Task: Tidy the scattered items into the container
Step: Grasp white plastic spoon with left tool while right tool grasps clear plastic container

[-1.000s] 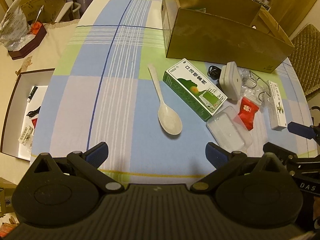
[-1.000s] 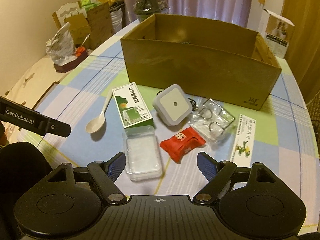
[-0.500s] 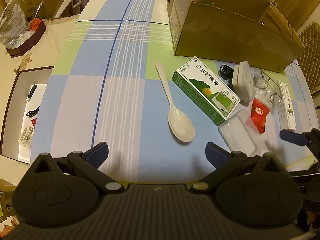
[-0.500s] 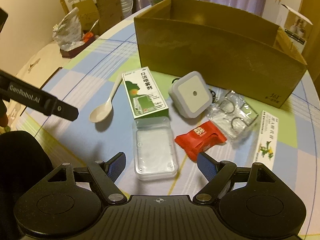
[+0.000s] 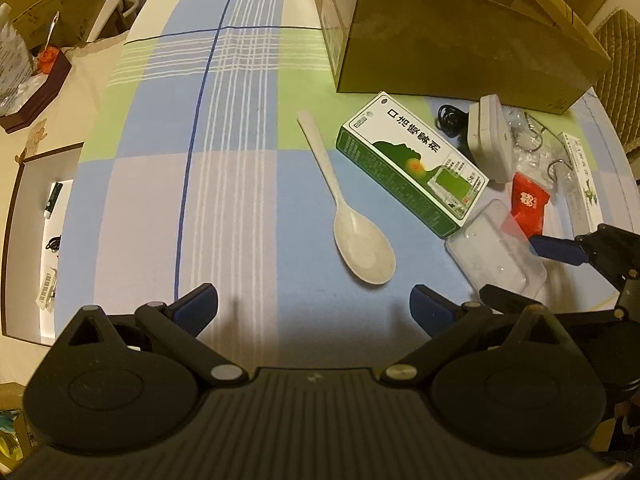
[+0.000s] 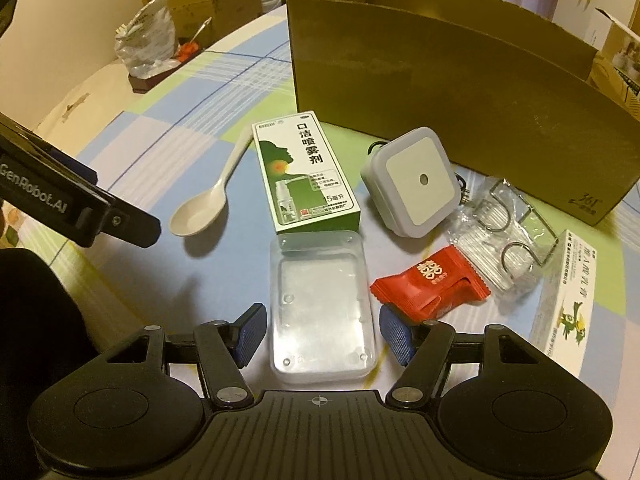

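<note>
- Right gripper: jaws apart, one blue pad on either side of the near end of the clear plastic case; contact with the case cannot be confirmed.
- Left gripper: jaws wide apart, nothing between them, hovering over the checked tablecloth just short of the spoon bowl.
- White spoon: lying flat at 12 o'clock of the left gripper, bowl nearest, handle running away toward 11 o'clock.
- Red snack packet: flat on the cloth at 1 o'clock of the right gripper, just beside the case, its far end over the clear bag of wire rings.
- Long white box with green print: at 2 o'clock, near the table edge.
- Green and white spray box: flat at 12 o'clock, near end touching or almost touching the case, spoon just to its left.
- Square white night light: tilted, between spray box and ring bag, black cord behind it.
- Cardboard box: the container, open-topped, farthest back at 12 to 1 o'clock; interior not visible; all listed items outside it.
</note>
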`<state>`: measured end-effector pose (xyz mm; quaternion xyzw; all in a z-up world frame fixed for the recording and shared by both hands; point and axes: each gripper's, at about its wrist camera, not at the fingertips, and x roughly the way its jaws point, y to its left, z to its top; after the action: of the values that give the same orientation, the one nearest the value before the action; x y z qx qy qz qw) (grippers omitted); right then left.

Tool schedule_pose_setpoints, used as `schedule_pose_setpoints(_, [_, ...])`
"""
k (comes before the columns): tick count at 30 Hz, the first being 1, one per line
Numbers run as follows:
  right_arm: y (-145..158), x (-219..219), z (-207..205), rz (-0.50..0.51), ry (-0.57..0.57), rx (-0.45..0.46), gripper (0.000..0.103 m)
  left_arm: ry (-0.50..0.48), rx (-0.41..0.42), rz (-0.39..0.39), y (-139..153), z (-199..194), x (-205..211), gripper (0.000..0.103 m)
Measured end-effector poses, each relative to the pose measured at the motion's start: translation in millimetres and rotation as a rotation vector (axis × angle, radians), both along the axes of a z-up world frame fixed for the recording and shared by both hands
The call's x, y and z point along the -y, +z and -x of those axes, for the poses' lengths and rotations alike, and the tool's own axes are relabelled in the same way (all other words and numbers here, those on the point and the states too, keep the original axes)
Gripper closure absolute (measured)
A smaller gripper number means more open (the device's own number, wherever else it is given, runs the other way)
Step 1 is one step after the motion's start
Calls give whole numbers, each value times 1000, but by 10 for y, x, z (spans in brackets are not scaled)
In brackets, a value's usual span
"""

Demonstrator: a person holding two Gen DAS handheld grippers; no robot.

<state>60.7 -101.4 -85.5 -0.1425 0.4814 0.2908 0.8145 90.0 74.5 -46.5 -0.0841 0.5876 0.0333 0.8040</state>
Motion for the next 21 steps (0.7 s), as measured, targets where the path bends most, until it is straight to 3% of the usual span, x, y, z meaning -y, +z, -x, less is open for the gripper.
schedule_pose_setpoints(2, [-25,10,-34,-7,-7,-9,33,-2,-4,0,-20,-21,-14,3])
schedule_pose_setpoints(4, [-44,19,-64,-13,-10,-21,44,-2,-8,1,-40,-48,-24,3])
schedule_pose_setpoints(11, [52,184,-68,-28,-53,-11,45,-35,-42,1,-144,-234,62,11])
schedule_pose_setpoints(16, [111,336,-31,-22,-74,2,45,-6,-55,51,-228,-363,81,17])
schedule_pose_setpoints(21, [120,422,-1,-22,-87,13,45,34,-63,53,-297,-474,94,32])
